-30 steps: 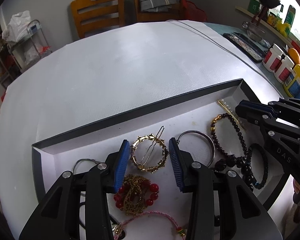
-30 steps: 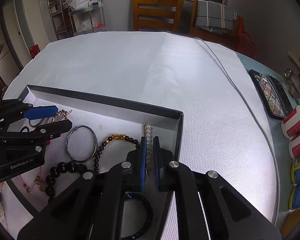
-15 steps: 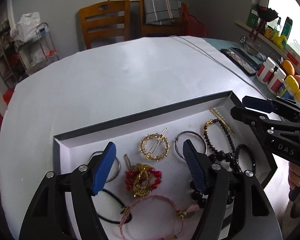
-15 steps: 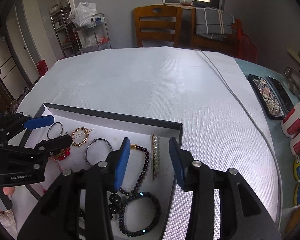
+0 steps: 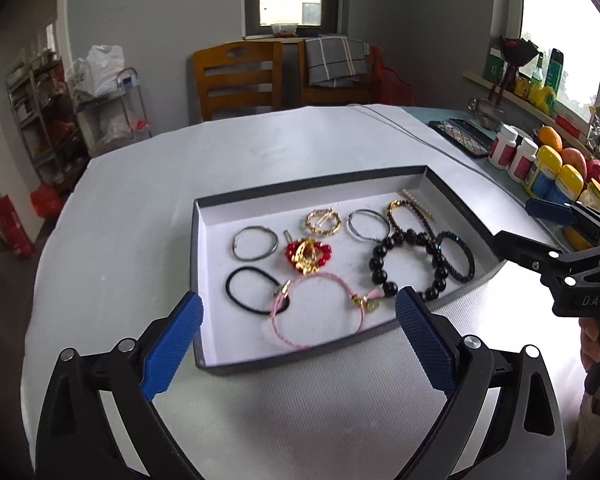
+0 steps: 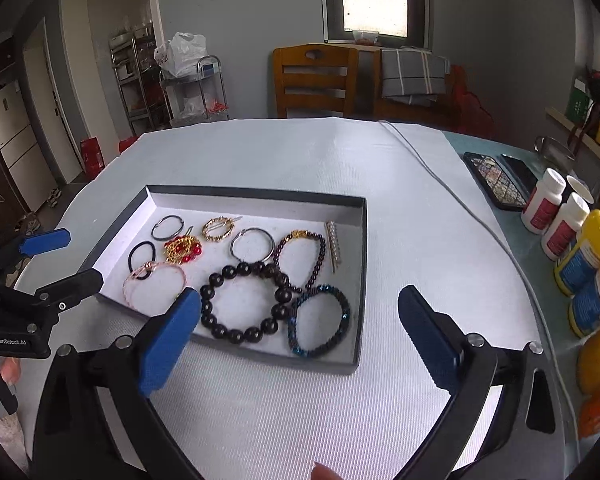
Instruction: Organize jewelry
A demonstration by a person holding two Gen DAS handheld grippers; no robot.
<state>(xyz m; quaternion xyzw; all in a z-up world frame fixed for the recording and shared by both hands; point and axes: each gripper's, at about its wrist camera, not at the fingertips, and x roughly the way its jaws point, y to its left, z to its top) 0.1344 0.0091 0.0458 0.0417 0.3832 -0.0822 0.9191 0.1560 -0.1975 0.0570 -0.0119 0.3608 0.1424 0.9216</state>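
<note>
While both claws hang over worktop short of tray [image 5: 452, 200], left claw [image 5: 298, 340] and right claw [image 6: 300, 328] opening wide, empty; black bead bracelet [image 6: 246, 300] nearest right claw.

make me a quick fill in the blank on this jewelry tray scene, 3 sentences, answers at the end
1. All the jewelry lies inside a shallow grey ____.
2. The pearl hair clip lies along the tray's ____ wall in the right wrist view.
3. The pink cord bracelet overlaps the ____ hair tie.

Missing words: tray; right; black
</note>
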